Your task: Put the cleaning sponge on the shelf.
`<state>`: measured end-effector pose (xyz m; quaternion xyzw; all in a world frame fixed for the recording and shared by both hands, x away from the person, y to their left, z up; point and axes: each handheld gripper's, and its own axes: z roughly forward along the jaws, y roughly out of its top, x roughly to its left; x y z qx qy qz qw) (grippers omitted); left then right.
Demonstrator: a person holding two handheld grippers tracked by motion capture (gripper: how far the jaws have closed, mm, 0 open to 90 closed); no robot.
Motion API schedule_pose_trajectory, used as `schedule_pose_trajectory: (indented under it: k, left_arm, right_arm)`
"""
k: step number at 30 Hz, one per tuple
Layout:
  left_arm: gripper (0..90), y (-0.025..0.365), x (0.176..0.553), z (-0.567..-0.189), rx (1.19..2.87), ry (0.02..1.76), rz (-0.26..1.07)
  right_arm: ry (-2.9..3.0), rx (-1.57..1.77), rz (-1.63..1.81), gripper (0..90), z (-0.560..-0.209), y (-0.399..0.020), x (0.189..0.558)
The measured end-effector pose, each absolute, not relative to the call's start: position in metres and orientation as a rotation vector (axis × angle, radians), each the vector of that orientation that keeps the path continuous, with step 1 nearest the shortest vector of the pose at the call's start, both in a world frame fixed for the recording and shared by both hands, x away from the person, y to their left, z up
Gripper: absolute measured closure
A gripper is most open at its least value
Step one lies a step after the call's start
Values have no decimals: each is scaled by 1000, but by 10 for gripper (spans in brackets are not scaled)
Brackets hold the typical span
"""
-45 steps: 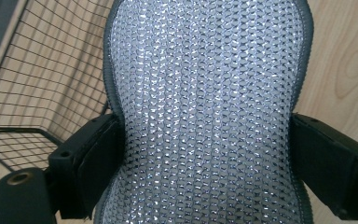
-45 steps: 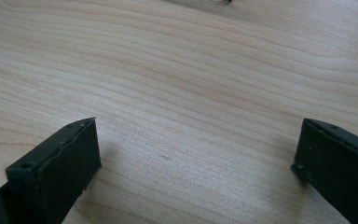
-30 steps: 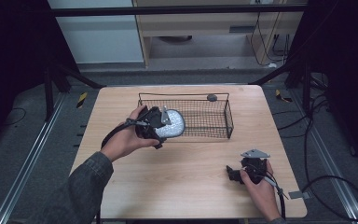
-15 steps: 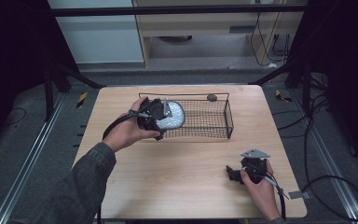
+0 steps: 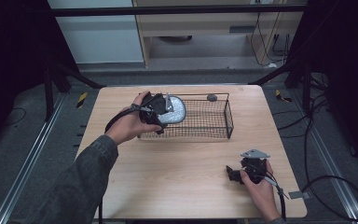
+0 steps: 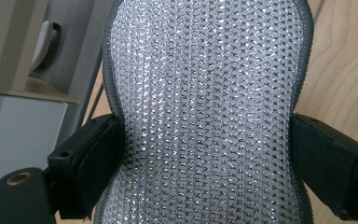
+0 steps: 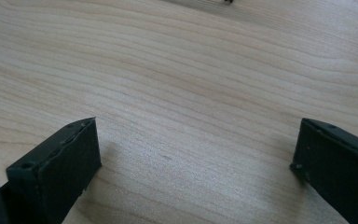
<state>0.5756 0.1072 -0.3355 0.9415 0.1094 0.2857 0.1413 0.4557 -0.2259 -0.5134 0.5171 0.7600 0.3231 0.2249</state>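
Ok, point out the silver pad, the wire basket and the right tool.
silver pad [image 6: 205, 112]: left gripper view, middle of its mesh face.
wire basket [image 5: 228, 116]: high view, its right end wall.
right tool [image 7: 196, 172]: right gripper view, midway between its open jaws.

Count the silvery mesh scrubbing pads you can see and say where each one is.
1. The silvery scrubbing pad is clamped in the left gripper, held over the left end of the wire basket. Others could be hidden behind the hand.

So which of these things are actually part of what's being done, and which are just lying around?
In use:
- silver mesh pad, clamped in the left tongs
- black wire basket, over whose left end the pad is held

Lying about:
- small dark grey object on the table just behind the basket
- right tongs, open, resting idle on the table's near right part
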Motion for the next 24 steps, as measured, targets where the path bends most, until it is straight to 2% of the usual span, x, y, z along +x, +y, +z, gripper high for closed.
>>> schedule_pose_trajectory:
  k: [17, 24]
  left_arm:
    - [105, 107, 602, -336, 2699, 275, 907]
    - [106, 115, 617, -344, 2683, 283, 893]
  right_arm:
    - [2103, 1420, 895, 9, -513, -226, 455]
    - [2108, 1416, 894, 8, -513, -226, 456]
